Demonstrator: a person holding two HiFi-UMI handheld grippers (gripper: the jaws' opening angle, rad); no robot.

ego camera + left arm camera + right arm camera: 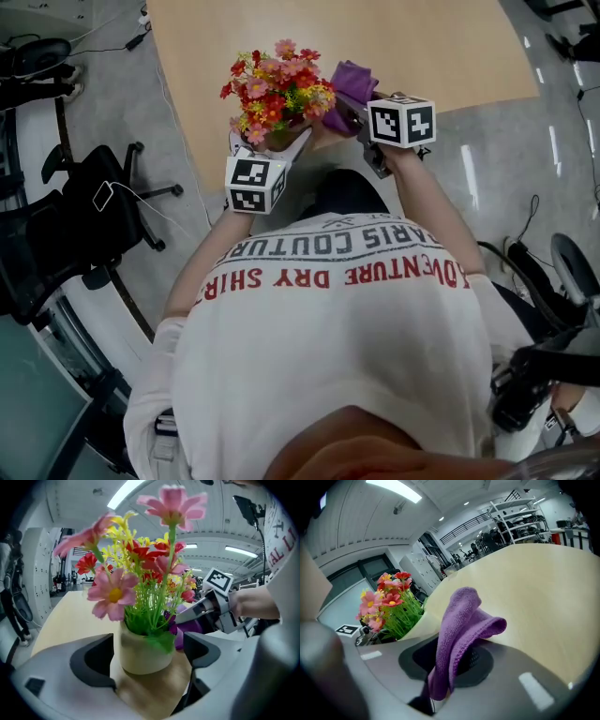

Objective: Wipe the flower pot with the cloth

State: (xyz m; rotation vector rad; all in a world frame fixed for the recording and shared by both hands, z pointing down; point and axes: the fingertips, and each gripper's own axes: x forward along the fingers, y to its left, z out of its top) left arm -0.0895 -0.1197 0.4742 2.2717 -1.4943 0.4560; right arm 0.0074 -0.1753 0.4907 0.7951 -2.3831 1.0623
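A cream flower pot (143, 656) of pink, red and yellow flowers (277, 89) stands near the front edge of the wooden table (422, 47). My left gripper (147, 643) brackets the pot: both jaws stand beside it with a thin gap on each side, not pressing. My right gripper (450, 660) is shut on a purple cloth (461, 625), which stands up in a fold from the jaws. In the head view the cloth (354, 80) is right beside the flowers, on their right. The right gripper view shows the pot (417, 624) just left of the cloth.
A black office chair (94, 197) with a cable over it stands on the grey floor left of the table. Another dark chair (562, 356) is at the right. The table stretches away behind the pot, bare wood.
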